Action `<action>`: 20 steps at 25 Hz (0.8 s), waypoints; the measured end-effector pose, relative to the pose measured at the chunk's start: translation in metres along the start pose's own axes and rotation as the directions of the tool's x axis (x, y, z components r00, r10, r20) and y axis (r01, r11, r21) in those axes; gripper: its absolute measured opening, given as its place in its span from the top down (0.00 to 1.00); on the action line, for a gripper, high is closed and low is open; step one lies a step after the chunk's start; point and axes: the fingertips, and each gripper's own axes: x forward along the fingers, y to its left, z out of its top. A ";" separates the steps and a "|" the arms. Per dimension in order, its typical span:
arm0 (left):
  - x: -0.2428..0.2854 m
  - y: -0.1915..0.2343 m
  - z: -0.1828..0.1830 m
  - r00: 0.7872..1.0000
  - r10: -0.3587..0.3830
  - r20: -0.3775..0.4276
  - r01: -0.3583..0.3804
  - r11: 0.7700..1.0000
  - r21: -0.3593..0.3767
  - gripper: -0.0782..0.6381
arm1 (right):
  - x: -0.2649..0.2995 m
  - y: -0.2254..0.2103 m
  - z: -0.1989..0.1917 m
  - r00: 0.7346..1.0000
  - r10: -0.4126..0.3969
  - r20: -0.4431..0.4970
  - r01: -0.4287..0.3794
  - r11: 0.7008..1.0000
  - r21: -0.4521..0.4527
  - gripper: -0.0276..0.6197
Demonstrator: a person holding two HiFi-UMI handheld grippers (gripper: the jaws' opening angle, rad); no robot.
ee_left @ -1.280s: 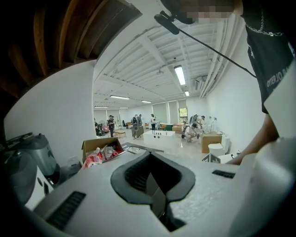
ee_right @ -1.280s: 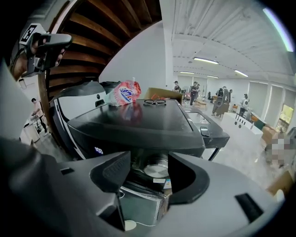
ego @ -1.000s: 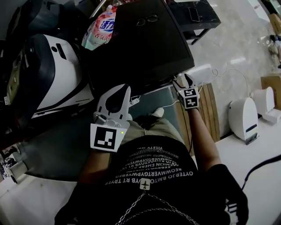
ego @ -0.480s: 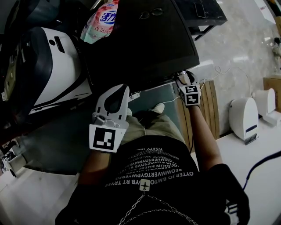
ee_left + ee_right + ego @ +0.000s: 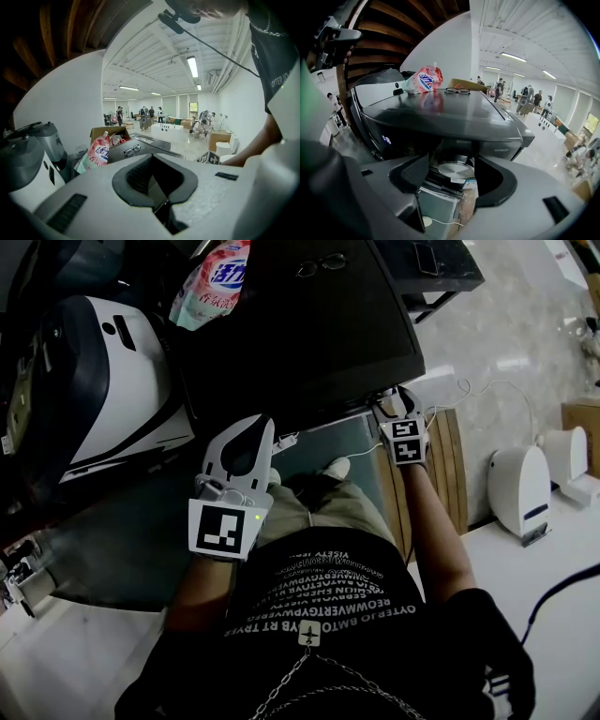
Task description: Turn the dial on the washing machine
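Nothing fully legible — shirt [image 5: 328, 592] lettering and pouch [image 5: 214, 282] label blur.

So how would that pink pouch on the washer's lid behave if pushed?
The pink pouch looks soft-sided and bulging, so probably floppy and fairly heavy with liquid. Resting on the glossy lid, it would likely slide rather than roll.

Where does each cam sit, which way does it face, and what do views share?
Head view: on the person's head, steeply down on the washing machine; shows torso, forearms, left gripper, right gripper.
Left gripper view: rides the left gripper, across the machine top into the room; jaws together, empty; arm at right.
Right gripper view: rides the right gripper, at the machine's front; jaws opening, dial between them.
Shared: pink pouch and glasses in all three.
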 end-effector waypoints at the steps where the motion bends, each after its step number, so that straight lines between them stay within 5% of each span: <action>1: 0.001 0.000 0.000 1.000 -0.001 0.000 0.001 1.000 0.001 0.88 | 0.000 0.001 0.000 1.000 -0.001 -0.005 0.001 1.000 -0.008 0.50; 6: 0.003 -0.002 0.000 1.000 -0.004 0.006 0.004 1.000 0.002 0.88 | 0.002 -0.006 -0.001 0.999 -0.033 -0.026 0.033 0.999 -0.023 0.59; 20: -0.001 -0.004 -0.011 1.000 -0.011 -0.012 0.011 1.000 -0.007 0.88 | 0.004 -0.005 -0.004 0.999 -0.039 -0.019 0.038 0.999 -0.032 0.56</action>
